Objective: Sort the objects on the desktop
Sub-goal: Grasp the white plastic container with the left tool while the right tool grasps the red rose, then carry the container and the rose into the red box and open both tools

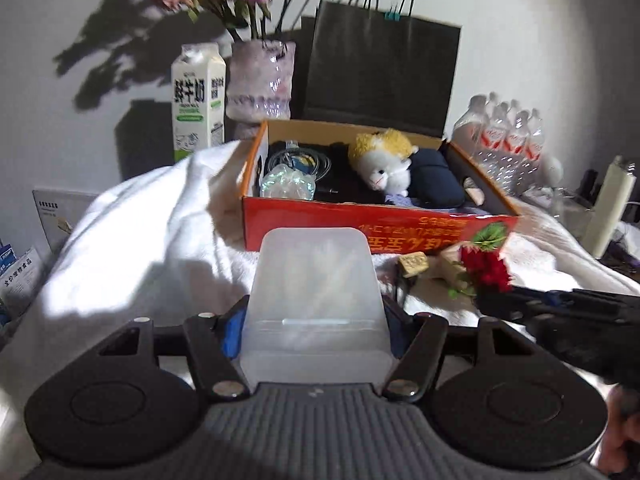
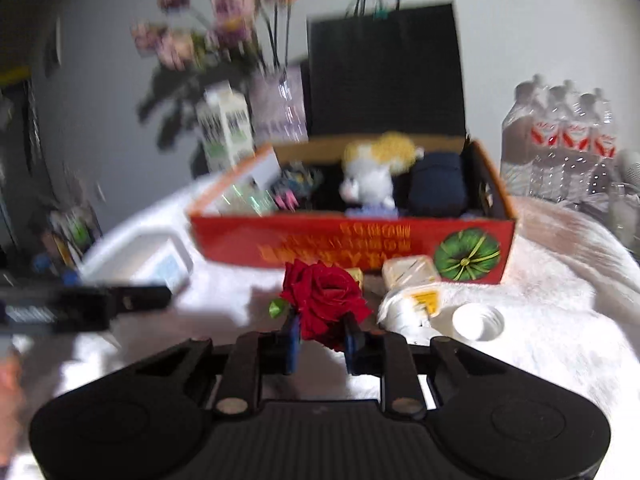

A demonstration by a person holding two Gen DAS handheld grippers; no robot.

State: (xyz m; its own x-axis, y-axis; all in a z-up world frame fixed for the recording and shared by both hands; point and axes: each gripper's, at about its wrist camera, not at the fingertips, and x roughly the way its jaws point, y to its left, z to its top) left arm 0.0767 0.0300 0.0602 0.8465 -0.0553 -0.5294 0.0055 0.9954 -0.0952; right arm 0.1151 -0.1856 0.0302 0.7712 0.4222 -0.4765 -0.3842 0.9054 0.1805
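My left gripper (image 1: pixel 316 320) is shut on a translucent white plastic box (image 1: pixel 316 300) and holds it in front of the red cardboard box (image 1: pixel 360 228). My right gripper (image 2: pixel 322 332) is shut on a red rose (image 2: pixel 324 300), held above the white cloth. The rose also shows in the left wrist view (image 1: pixel 486 268), at the tip of the right gripper (image 1: pixel 492 300). The plastic box shows in the right wrist view (image 2: pixel 140 260), held by the left gripper (image 2: pixel 152 294). The red cardboard box (image 2: pixel 320 244) holds a plush toy (image 1: pixel 384 164), a dark blue pouch (image 1: pixel 436 180) and cables.
On the cloth by the box front lie a white tube (image 2: pixel 408 304), a white cap (image 2: pixel 478 320) and a small yellow block (image 1: pixel 414 264). Behind stand a milk carton (image 1: pixel 198 100), a flower vase (image 1: pixel 260 80), a black paper bag (image 1: pixel 380 68) and water bottles (image 1: pixel 504 136).
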